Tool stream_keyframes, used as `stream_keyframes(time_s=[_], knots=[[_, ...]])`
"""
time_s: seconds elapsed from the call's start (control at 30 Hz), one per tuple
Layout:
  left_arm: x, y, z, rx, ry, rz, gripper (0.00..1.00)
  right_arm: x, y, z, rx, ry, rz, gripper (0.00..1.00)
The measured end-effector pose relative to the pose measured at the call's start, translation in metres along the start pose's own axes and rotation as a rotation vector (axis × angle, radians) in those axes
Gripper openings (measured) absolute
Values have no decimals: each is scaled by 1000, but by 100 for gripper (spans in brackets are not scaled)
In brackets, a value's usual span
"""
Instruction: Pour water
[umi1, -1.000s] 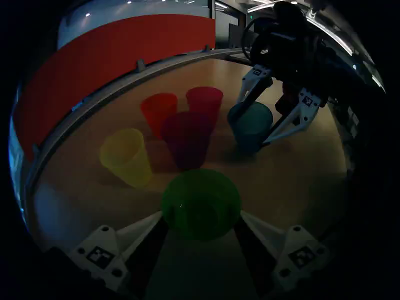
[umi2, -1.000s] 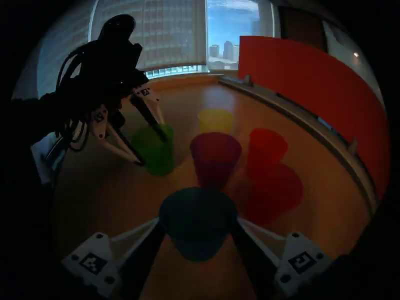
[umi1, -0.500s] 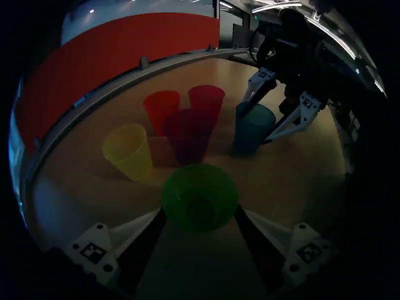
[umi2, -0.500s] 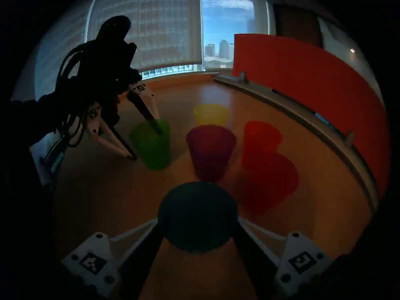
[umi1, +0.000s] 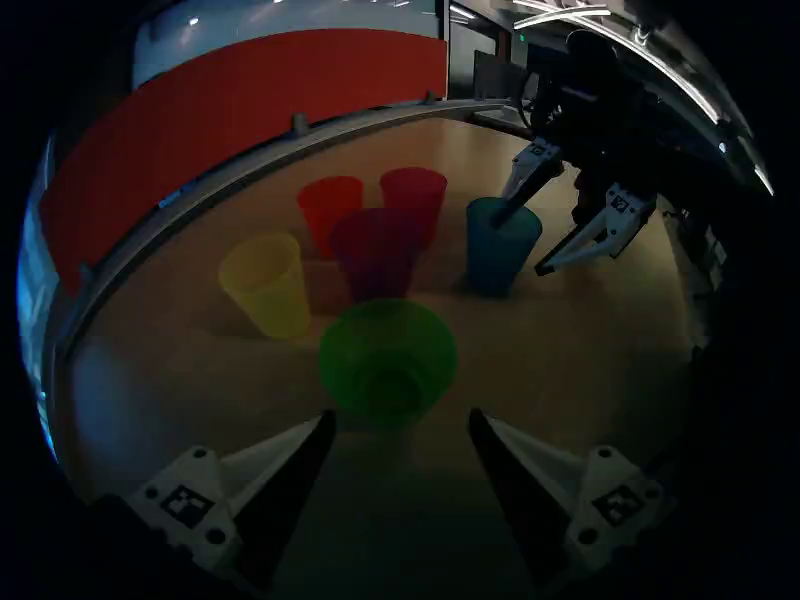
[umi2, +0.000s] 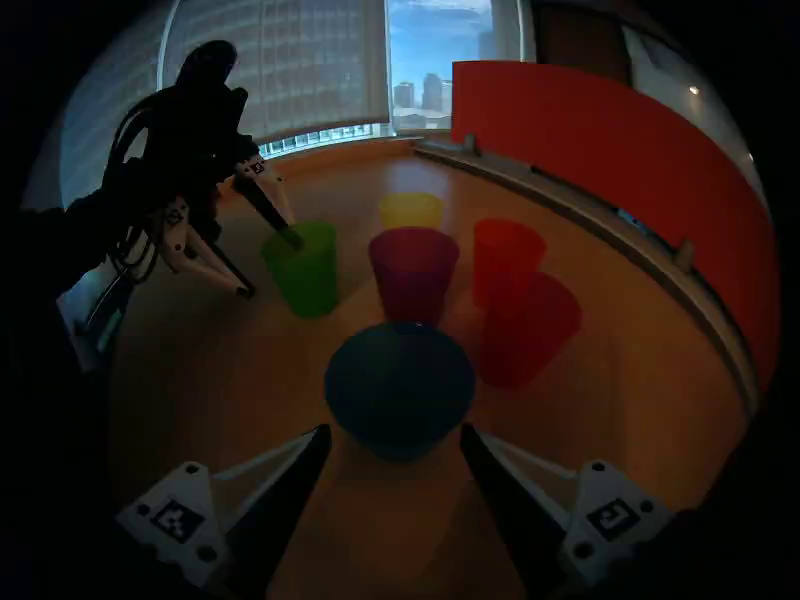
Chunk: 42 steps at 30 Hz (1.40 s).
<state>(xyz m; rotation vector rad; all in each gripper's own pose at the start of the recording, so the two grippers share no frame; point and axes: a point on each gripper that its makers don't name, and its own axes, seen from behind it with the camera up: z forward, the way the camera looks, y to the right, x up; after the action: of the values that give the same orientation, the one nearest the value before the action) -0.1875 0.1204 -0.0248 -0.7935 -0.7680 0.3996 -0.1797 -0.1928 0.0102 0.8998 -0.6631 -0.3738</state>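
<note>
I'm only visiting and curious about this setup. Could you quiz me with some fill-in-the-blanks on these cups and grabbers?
The table holds ____ cups in all.
The cup nearest the left gripper is ____.
That gripper's jaws are ____, not shut.
The panel behind the cups is ____.
Missing words: six; green; open; red.

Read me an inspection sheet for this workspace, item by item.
Surface: wooden tabletop.
Job's things: green cup and teal cup, both upright; too dark to tell whether they hold water.
Clutter: yellow cup, red cup, pink cup and maroon cup, upright, clustered together.
Grippers: left gripper open, not gripping the green cup; right gripper open, not gripping the teal cup.
Cables: dark loops on the left gripper's rig.
Surroundings: red panel; window.
</note>
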Motion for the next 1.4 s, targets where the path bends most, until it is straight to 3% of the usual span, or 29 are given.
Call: stream_keyframes(time_s=[0.37, 0.67, 1.0, 1.27, 1.4], knots=[[5, 6, -43, 79, 108, -44, 99, -14, -2, -48, -97, 64, 54, 99], [30, 6, -83, 208, 282, -79, 99, -22, 0, -82, -220, 163, 129, 100], [46, -21, -127, 407, 468, -171, 99, -11, 22, -130, -445, 301, 195, 100], [63, -34, -164, 574, 608, -184, 99, 6, 46, -174, -674, 441, 231, 100], [67, -34, -172, 645, 664, -182, 99, 13, 53, -194, -763, 515, 245, 100]])
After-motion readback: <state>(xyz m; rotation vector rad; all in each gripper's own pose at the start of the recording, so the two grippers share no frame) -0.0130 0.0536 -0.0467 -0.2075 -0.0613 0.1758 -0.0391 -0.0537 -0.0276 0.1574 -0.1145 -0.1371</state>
